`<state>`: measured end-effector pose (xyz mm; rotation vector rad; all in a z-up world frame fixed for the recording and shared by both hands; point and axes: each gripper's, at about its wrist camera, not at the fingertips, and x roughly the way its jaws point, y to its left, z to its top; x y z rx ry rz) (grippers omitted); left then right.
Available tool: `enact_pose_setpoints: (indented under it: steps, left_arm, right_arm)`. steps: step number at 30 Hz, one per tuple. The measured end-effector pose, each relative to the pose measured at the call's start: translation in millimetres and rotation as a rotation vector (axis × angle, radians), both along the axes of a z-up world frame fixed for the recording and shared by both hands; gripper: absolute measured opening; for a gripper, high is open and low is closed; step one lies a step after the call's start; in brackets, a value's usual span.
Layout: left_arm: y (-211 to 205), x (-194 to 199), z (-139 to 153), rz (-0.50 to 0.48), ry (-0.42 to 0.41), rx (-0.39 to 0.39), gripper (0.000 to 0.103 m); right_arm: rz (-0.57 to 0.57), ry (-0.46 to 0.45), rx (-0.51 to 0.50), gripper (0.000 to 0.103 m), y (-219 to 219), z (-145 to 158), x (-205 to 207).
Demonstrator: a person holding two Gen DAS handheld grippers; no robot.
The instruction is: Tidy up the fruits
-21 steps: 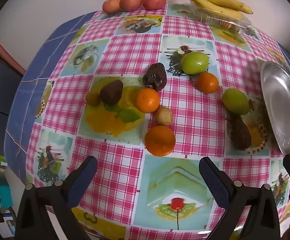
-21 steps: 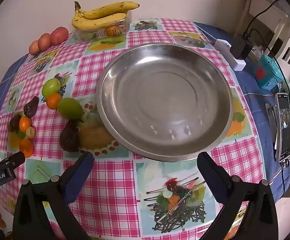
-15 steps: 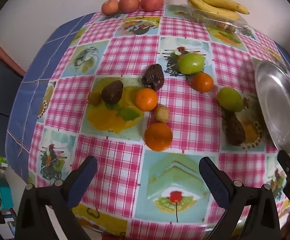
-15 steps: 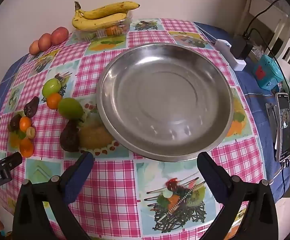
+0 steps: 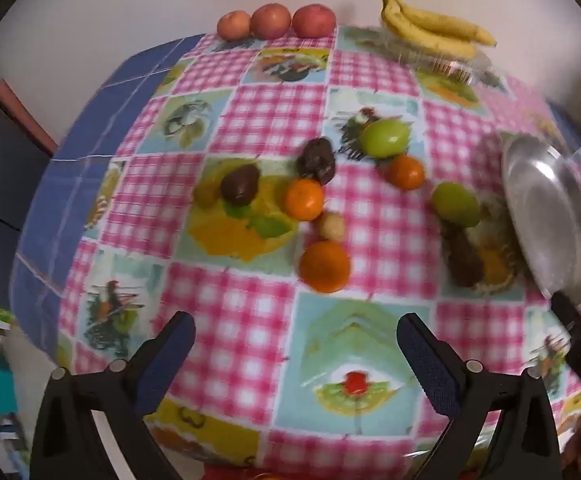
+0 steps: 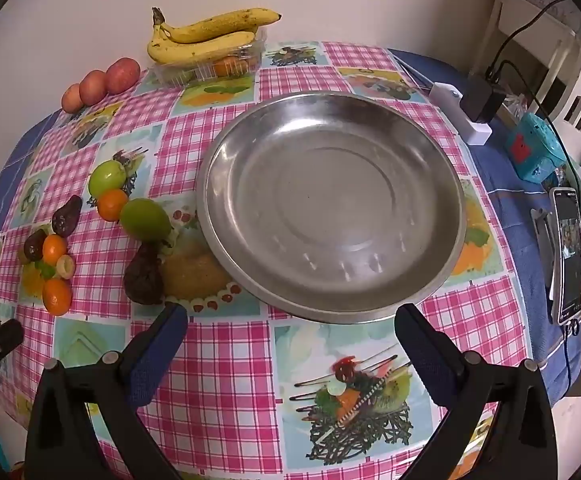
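Loose fruit lies on a checked tablecloth: an orange point(image 5: 324, 266), a second orange point(image 5: 303, 199), a third orange point(image 5: 404, 171), two green fruits point(image 5: 384, 138) point(image 5: 455, 203), dark avocados point(image 5: 240, 185) point(image 5: 316, 160) point(image 5: 463, 258) and a small pale fruit point(image 5: 331, 227). A bare steel plate point(image 6: 330, 204) sits to their right. My left gripper point(image 5: 294, 354) hangs open above the cloth, short of the nearest orange. My right gripper point(image 6: 290, 342) stands open just in front of the plate's near rim, nothing between its fingers.
Bananas point(image 6: 206, 38) rest on a clear plastic box point(image 6: 210, 68) at the back, with three reddish fruits point(image 6: 100, 84) along the wall. A phone point(image 6: 566, 248), a charger point(image 6: 482, 98) and a teal box point(image 6: 534, 152) sit at the right table edge.
The left wrist view has pulled back and shifted a little, so the fruit sits farther off and the plate nearer the frame's edge. The right gripper has stayed put.
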<state>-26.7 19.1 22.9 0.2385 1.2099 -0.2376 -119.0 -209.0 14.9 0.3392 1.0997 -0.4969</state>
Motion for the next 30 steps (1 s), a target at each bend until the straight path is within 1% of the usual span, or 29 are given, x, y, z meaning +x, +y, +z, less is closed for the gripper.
enact_pose_setpoints:
  steps: [3,7,11,15,22,30]
  left_arm:
    - [-7.3,2.1,0.6,-0.002,-0.040,0.023,0.102]
    - [-9.1,6.6,-1.9,0.005,-0.057,0.018,0.102]
    - [-9.7,10.3,-5.1,-0.003,-0.051,0.009,0.102]
    - [-10.6,11.8,-6.4,0.008,-0.044,0.012,0.102]
    - [-14.9,9.7,-3.6,-0.004,-0.060,0.025,0.102]
    - [-13.5,10.9,-2.3,-0.001,-0.059,0.026,0.102]
  right_arm:
    - [-0.001,0.000,0.002,0.103,-0.8,0.2,-0.6]
    - [0.000,-0.003,-0.004,0.103,0.0,2.2,0.3]
    - [0.000,-0.005,-0.010,0.103,0.1,3.7,-0.1]
    - [0.002,-0.002,-0.012,0.103,0.5,4.2,0.4]
    - [0.000,-0.005,-0.009,0.103,-0.2,3.8,-0.4]
    - [-0.004,-0.006,-0.007,0.103,-0.6,3.7,-0.3]
